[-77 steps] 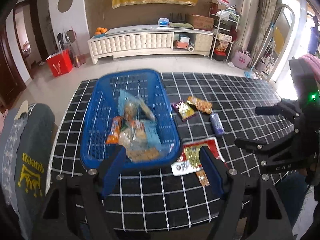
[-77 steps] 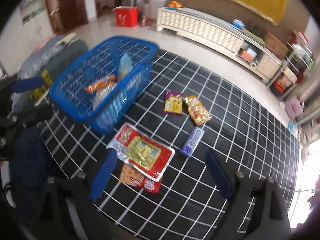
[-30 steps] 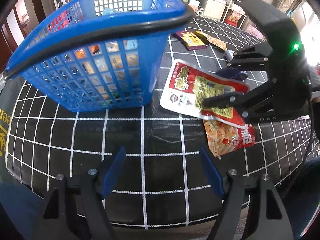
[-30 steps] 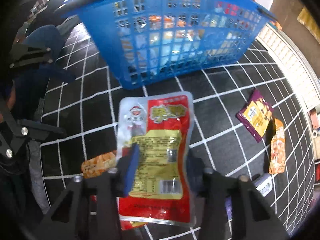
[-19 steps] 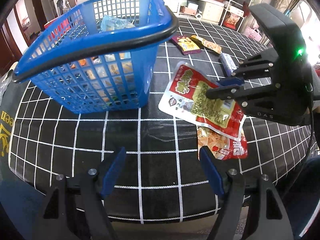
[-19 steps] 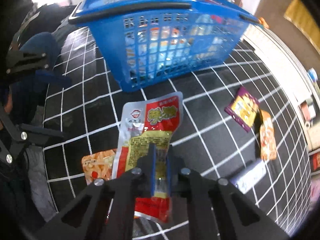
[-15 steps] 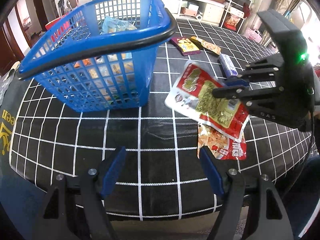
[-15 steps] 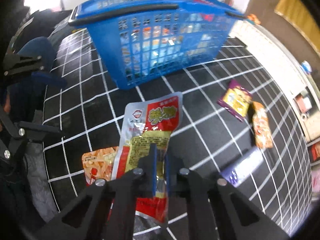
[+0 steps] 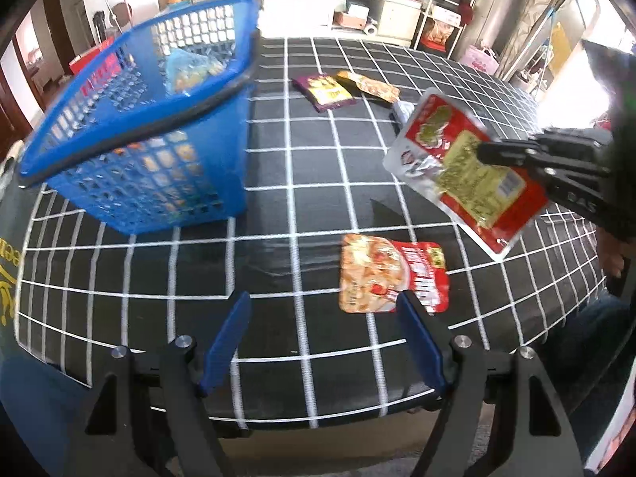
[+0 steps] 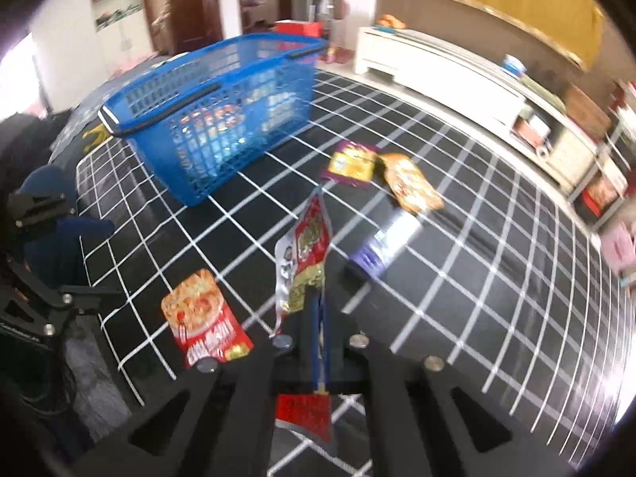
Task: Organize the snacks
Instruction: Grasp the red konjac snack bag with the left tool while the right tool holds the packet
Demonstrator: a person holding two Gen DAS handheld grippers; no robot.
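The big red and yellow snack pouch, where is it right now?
The big red and yellow snack pouch is off the table, pinched in the right gripper, at the right of the left wrist view, above the orange snack packet.

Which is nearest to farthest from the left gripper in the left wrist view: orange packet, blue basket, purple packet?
From the left gripper:
1. Orange packet, on the table by the right fingertip.
2. Blue basket, farther back on the left.
3. Purple packet, far side, beyond the basket's near wall.
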